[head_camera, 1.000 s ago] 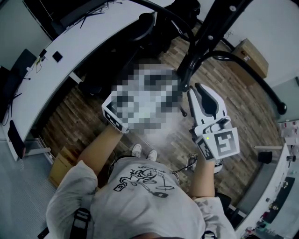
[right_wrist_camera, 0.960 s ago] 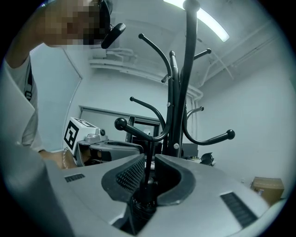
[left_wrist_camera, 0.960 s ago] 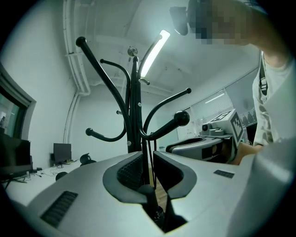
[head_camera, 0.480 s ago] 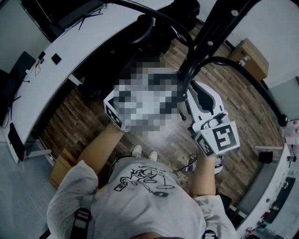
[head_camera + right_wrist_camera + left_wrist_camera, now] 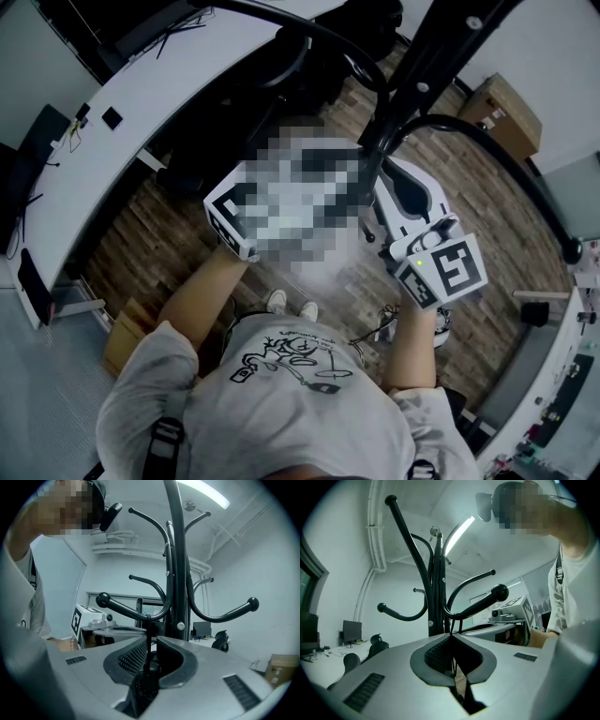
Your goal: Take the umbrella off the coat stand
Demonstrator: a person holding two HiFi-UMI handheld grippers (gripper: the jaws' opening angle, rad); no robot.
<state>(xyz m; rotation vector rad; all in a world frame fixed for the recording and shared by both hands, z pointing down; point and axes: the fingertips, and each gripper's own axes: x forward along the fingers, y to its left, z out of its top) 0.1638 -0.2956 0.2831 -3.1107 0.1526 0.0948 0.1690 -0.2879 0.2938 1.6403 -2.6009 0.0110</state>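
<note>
left gripper point(image 5: 452, 637): jaws pressed together on strap point(image 5: 452, 628) | right gripper point(image 5: 152, 643): jaws clamped on umbrella point(image 5: 147, 674), which is hung by strap from hook point(image 5: 129, 612) of stand point(image 5: 177, 573) | risk: strap caught on hook ball if dragged sideways, stand tipped; umbrella dropped if clamp is slackened
</note>
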